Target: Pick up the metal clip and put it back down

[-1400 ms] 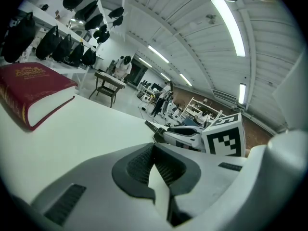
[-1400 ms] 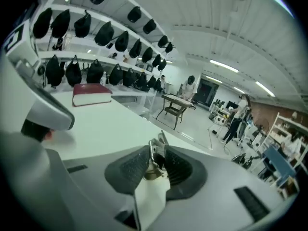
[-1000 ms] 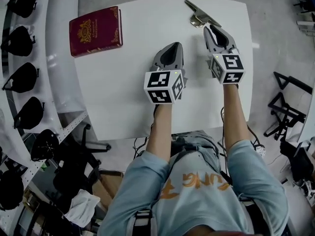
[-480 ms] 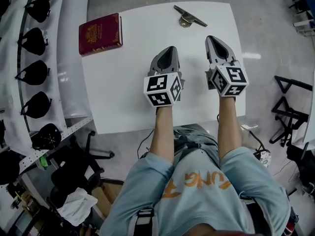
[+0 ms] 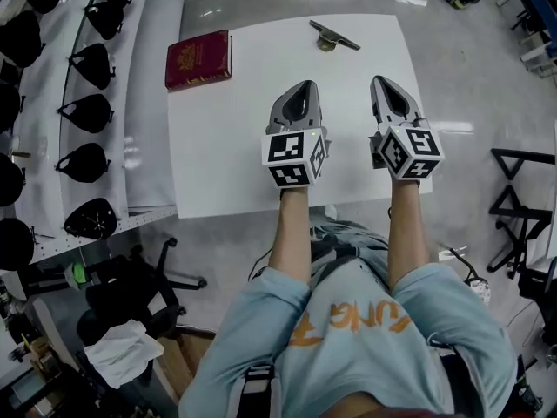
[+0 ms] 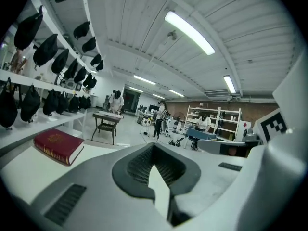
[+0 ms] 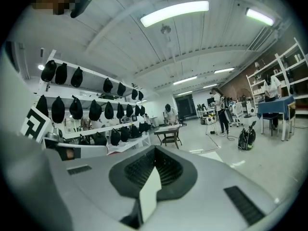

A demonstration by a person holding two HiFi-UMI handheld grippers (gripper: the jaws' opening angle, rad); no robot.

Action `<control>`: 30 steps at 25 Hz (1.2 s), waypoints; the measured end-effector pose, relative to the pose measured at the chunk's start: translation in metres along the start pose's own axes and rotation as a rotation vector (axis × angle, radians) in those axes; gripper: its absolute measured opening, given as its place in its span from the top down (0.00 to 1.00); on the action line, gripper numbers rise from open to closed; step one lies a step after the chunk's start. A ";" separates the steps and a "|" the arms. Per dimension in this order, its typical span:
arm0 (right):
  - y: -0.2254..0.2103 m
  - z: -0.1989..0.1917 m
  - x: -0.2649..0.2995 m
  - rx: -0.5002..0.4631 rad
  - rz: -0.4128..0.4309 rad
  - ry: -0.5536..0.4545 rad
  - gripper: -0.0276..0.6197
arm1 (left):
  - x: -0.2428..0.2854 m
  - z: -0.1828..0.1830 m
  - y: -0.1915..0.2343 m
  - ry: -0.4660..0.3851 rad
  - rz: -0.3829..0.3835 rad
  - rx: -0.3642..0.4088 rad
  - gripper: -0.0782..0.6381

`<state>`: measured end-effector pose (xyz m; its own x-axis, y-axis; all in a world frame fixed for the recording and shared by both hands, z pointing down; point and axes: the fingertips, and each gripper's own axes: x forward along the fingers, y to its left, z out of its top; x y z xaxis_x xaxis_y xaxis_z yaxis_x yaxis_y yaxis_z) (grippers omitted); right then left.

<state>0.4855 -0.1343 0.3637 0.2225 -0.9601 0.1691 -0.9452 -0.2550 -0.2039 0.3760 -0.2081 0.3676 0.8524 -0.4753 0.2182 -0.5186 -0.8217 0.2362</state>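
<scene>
So both claws are closed up and carrying nothing. In the left gripper view the left gripper (image 5: 299, 91) has its two grey jaws meeting at the tip, with only a thin sliver of white showing through the ribbed dark hollow behind them. It's the same in the right gripper view for the right gripper (image 5: 385, 87): jaws together, nothing pinched between them. From the head view, the two are held side by side over the near half of the white rectangular table (image 5: 226, 146), noses pointing away from the person, each with its black-and-white marker cube at the back. I can't tell if they're resting on the tabletop or just above it. The small metal clip with the long flat lever (image 5: 333, 37) is lying on the table by the far edge, between the two claws' lines and a bit closer to the right one, well apart from both. The count is two grippers, one clip and one dark red hardcover book with gold print (image 5: 198, 59) near the far left corner. There are also black bags (image 5: 87, 111) in rows on the white shelving to the left, cut off by the frame, so no exact number.
</scene>
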 end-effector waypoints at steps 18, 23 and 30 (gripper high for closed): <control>0.026 0.040 -0.067 -0.103 0.065 -0.119 0.91 | -0.066 0.033 -0.046 -0.100 0.019 0.169 0.86; 0.024 0.044 -0.070 -0.111 0.063 -0.133 0.91 | -0.067 0.037 -0.051 -0.109 0.012 0.190 0.86; 0.021 0.051 -0.071 -0.119 0.061 -0.151 0.91 | -0.066 0.043 -0.052 -0.119 0.005 0.193 0.86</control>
<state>0.4617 -0.0779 0.2983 0.1886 -0.9820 0.0116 -0.9777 -0.1888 -0.0924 0.3497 -0.1472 0.3003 0.8578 -0.5036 0.1026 -0.5099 -0.8589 0.0471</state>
